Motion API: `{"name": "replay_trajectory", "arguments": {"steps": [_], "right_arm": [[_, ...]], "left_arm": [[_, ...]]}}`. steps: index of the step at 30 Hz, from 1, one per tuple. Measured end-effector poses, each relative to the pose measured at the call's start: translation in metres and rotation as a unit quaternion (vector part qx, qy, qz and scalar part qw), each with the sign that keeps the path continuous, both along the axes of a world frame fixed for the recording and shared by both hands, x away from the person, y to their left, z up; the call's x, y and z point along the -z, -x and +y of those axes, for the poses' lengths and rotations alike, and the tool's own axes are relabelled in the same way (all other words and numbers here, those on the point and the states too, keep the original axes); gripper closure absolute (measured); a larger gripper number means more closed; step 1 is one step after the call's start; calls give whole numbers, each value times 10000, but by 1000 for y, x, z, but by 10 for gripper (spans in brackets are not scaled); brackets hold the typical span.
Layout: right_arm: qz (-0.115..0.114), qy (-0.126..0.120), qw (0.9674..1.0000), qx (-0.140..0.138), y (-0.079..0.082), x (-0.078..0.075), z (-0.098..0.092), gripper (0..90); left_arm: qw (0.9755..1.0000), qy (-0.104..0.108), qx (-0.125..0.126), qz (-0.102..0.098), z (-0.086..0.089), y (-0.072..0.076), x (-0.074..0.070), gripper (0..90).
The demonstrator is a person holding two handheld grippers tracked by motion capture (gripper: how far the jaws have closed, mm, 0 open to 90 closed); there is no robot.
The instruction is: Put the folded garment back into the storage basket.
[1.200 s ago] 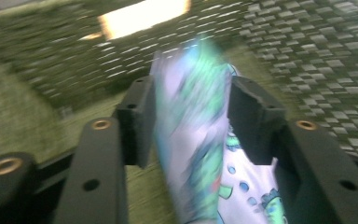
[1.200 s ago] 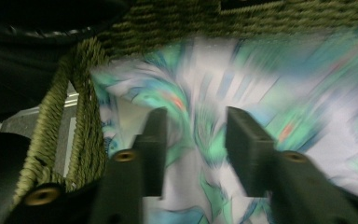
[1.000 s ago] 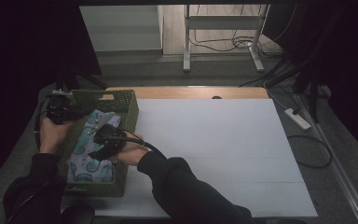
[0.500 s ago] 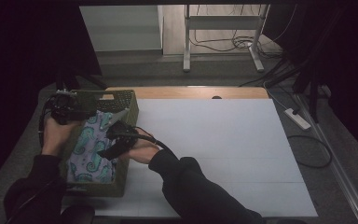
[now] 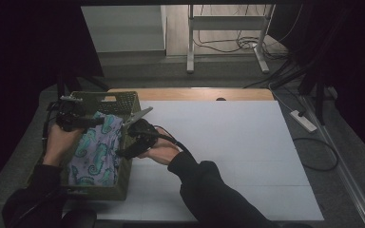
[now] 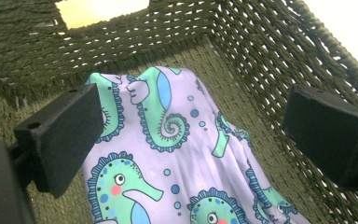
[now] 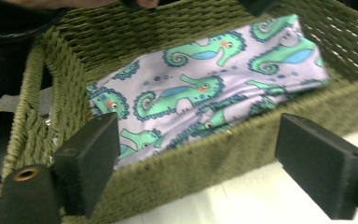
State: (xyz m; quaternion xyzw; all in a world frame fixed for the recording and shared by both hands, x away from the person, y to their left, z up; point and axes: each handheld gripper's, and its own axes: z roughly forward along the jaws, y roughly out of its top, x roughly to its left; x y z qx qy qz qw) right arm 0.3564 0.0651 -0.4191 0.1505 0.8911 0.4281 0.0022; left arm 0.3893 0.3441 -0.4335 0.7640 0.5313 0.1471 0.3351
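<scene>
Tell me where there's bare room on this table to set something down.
The white tabletop is bare from the green woven basket across to its right edge and back to the wooden strip. The left end is crowded: the seahorse-print cloth lies in the basket, the left gripper hangs over it, and the right gripper hangs at its right wall, both open.

The left claw (image 6: 193, 140) hangs inside the dark woven basket (image 6: 279, 60), its jaws having just been opening and now wide apart. Below them lies the lilac seahorse-print cloth (image 6: 177, 158), touching neither pad, its far edge short of the basket's far wall.
</scene>
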Motion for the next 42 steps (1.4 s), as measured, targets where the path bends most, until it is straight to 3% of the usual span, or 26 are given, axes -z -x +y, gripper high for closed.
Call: {"name": "replay_trajectory", "arguments": {"steps": [7, 14, 24, 27, 34, 42], "right_arm": [[122, -12, 9999, 115, -4, 2, -22, 72], [58, 214, 9991, 349, -4, 9, -53, 37], [-78, 488, 9965, 679, 7, 21, -113, 0], [-61, 454, 9956, 819, 11, 24, -135, 0], [-133, 352, 9924, 1174, 22, 22, -182, 0], [-180, 242, 9874, 1553, 35, 19, -237, 0]], "left_arm": [[9999, -90, 30, -52, -9, 8, -2, 21], [9997, 138, 88, -202, -19, 24, -5, 8], [9979, 370, 418, -329, -37, 55, -5, 1], [9977, 344, 445, -388, -42, 64, -6, 0], [9968, 561, 419, -390, -50, 91, -4, 3], [9971, 527, 327, -450, -52, 121, -6, 2]]}}
